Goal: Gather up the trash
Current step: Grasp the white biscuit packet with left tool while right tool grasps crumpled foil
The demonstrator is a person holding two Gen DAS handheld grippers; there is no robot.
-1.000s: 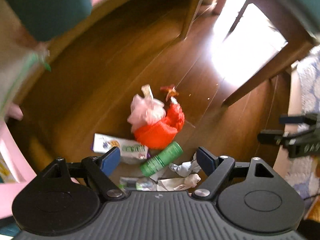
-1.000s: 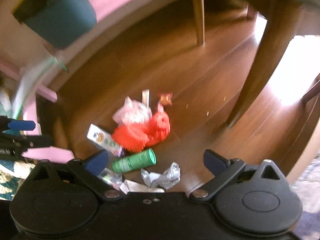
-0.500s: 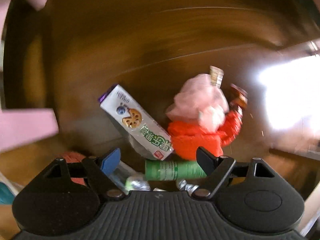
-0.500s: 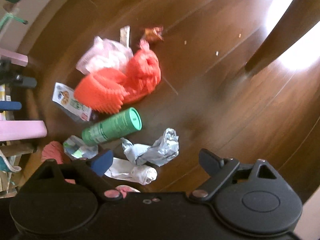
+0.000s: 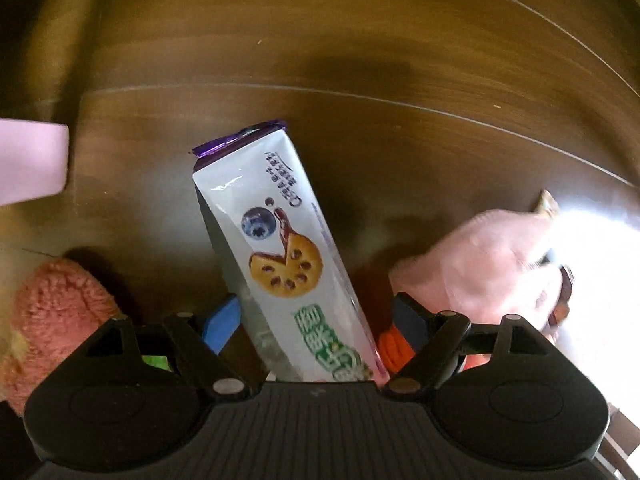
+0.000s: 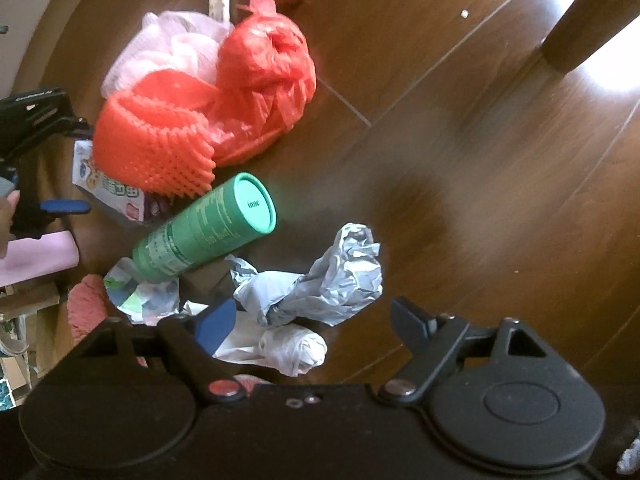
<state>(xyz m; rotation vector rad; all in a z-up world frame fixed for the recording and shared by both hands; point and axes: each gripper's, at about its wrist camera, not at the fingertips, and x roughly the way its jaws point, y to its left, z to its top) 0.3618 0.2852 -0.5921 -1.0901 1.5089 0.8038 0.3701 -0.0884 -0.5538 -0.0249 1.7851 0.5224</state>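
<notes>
On the dark wooden floor (image 6: pixel 460 92), the trash lies in 1 loose heap: a green tube (image 6: pixel 208 228), an orange plastic bag (image 6: pixel 268 76), a spiky orange basket (image 6: pixel 156 140) and crumpled grey paper (image 6: pixel 324 280). The left claw (image 5: pixel 318 322) is spread, its 2 pads on either side of a biscuit packet (image 5: pixel 280 256) without pressing it. The right claw (image 6: pixel 316 320) is closing above the grey paper and a white wad (image 6: pixel 292 346), gripping nothing.

The biscuit pack's (image 5: pixel 288 264) lower end vanishes behind the left hand-held gripper (image 5: pixel 316 316); beside the pack, a pink bag (image 5: pixel 480 264) blurs into window glare, an orange item (image 5: pixel 394 346) barely showing.
</notes>
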